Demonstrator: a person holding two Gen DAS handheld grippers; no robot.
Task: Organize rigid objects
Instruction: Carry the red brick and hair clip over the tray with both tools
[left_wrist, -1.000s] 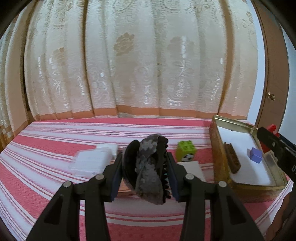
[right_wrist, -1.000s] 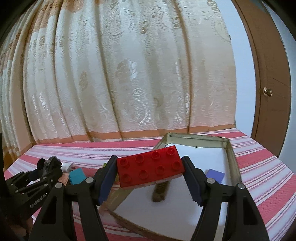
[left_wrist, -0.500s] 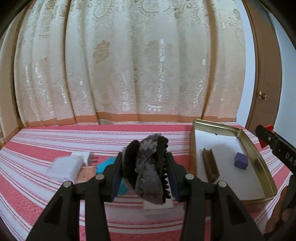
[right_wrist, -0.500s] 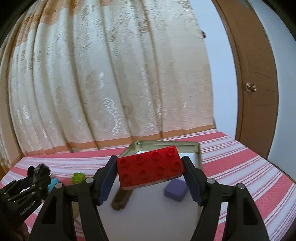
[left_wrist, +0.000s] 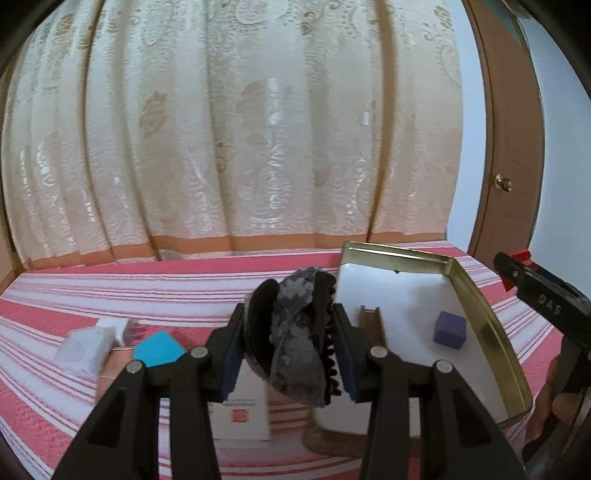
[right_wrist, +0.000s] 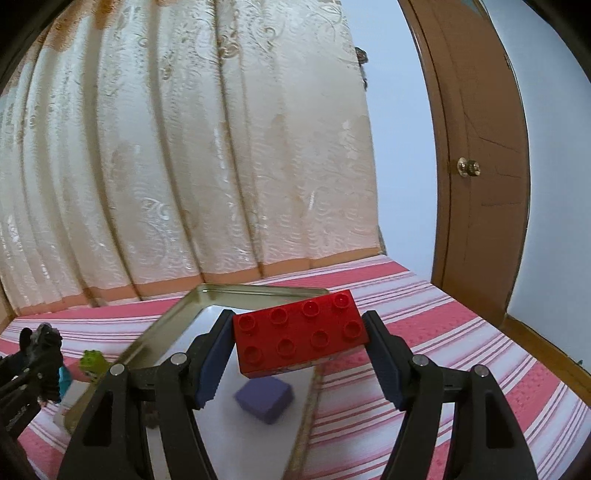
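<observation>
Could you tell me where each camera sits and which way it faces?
Left wrist: on the left gripper, looking along its fingers, shut on a hair clip, toward the curtain; the right gripper shows at the right edge.
Right wrist: on the right gripper, shut on a red brick, facing curtain and door; the left gripper shows at the left.
Shared: tin, purple cube, striped cloth.

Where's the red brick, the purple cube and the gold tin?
red brick (right_wrist: 299, 328), right wrist view, studded top face
purple cube (left_wrist: 450, 329), left wrist view, front face
gold tin (left_wrist: 491, 332), left wrist view, right wall
</observation>
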